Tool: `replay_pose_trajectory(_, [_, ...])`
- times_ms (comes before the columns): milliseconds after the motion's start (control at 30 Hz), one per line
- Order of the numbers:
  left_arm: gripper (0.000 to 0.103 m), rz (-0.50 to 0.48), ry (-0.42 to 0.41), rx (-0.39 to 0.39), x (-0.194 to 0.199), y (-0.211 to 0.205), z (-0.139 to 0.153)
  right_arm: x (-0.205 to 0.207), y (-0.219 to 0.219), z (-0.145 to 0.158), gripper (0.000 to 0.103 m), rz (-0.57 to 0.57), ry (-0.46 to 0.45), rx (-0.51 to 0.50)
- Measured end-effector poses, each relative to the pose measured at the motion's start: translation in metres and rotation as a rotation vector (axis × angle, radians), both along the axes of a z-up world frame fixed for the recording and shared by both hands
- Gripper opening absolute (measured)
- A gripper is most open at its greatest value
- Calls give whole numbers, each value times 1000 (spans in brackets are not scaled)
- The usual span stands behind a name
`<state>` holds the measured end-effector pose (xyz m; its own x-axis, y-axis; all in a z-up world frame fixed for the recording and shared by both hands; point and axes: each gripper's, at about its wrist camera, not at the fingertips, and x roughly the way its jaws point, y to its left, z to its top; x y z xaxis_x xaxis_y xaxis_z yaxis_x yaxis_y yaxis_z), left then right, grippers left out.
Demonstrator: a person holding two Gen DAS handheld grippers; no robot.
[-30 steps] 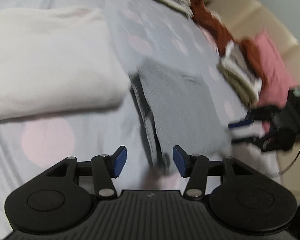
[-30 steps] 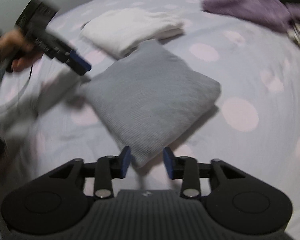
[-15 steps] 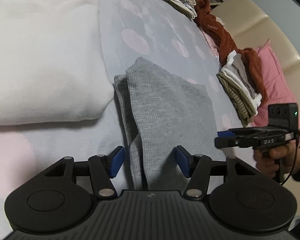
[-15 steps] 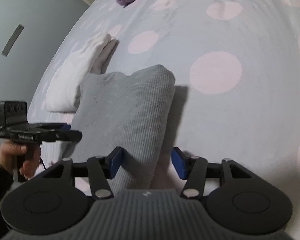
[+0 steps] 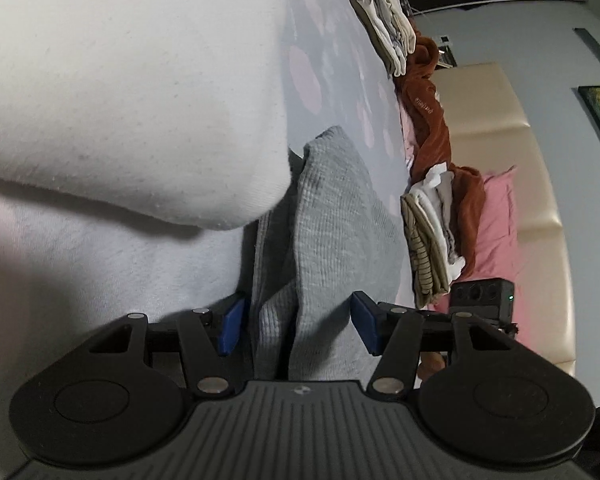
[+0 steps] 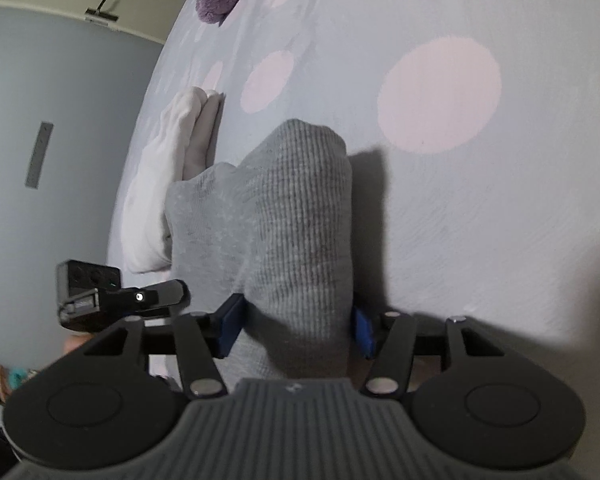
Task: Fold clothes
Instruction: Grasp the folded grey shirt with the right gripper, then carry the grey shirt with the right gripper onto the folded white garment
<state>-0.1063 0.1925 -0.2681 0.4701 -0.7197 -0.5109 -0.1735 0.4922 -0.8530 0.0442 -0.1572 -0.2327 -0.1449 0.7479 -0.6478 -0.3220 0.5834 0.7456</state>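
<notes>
Left wrist view: the left gripper (image 5: 296, 326) stands wide open astride the folded grey knit (image 5: 332, 240), which lies on the bed (image 5: 328, 92) against the white stack (image 5: 120, 92). Closing could catch only some layers, spilling the fold.

Right wrist view: the right gripper (image 6: 296, 330), likewise open, brackets the knit's opposite end; uneven lifting could unfold it.

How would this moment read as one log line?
step: lifting folded grey garment | left gripper: open around its edge | right gripper: open around its edge | white garment: folded alongside
</notes>
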Motion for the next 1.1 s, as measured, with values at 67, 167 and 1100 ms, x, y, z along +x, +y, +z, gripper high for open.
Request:
replay_pose_trajectory(67, [45,-13,-1,-16,1,-2,0,2,1,-5,44,-14,33,16])
replay_pose_trajectory(167, [26,0,9,-31,1,-1,-3,2,0,-3,35,-4,21,20])
replay_pose_trajectory(1100, [18,114,-183,-58,-17,120,128,5,111,119,28,106,-76,248])
